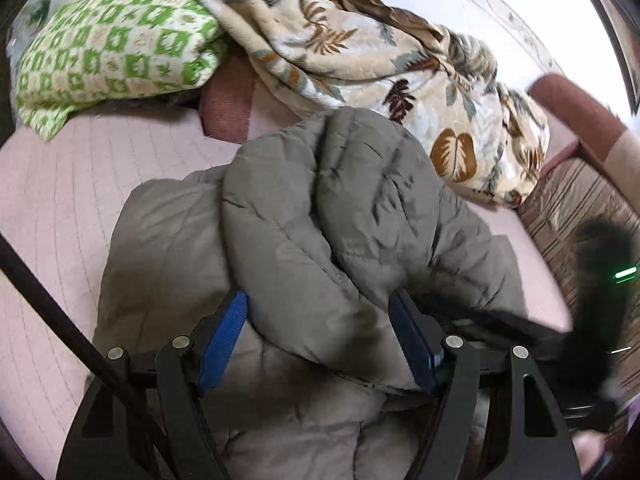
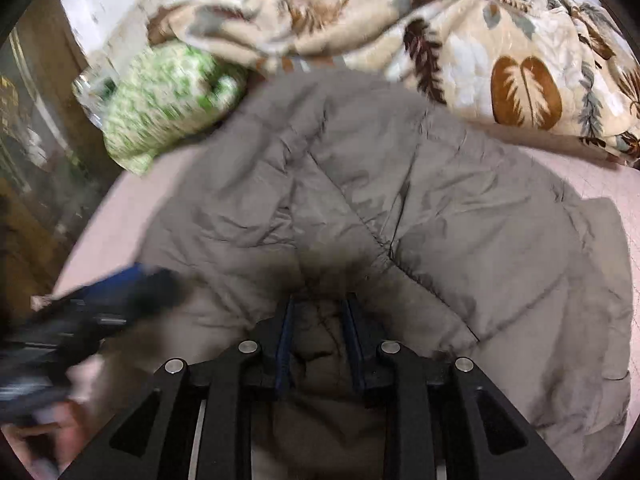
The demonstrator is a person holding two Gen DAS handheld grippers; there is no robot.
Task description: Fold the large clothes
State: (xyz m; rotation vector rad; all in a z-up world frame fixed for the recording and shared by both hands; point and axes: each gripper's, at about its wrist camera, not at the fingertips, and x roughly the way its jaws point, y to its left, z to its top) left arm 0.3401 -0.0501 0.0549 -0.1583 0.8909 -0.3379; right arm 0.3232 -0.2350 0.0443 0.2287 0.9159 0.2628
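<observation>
A grey-brown padded jacket (image 1: 280, 208) lies crumpled on a pink quilted bed cover (image 1: 60, 200). My left gripper (image 1: 317, 298) has its blue pads set wide, with a thick puffy fold of the jacket filling the gap and pressing against both pads. My right gripper (image 2: 320, 300) stands narrow, its pads pinching a creased bunch of the jacket (image 2: 440, 208) near its lower edge. Each gripper shows blurred in the other's view: the right gripper (image 1: 596, 280) at the right edge, the left gripper (image 2: 120, 292) low on the left.
A cream blanket with brown leaf prints (image 1: 360, 52) is heaped just beyond the jacket. A green-and-white patterned cushion (image 1: 112, 48) lies at the far left. Striped brown upholstery (image 1: 580, 200) borders the bed on the right. A dark wooden cabinet (image 2: 32, 160) stands to the left.
</observation>
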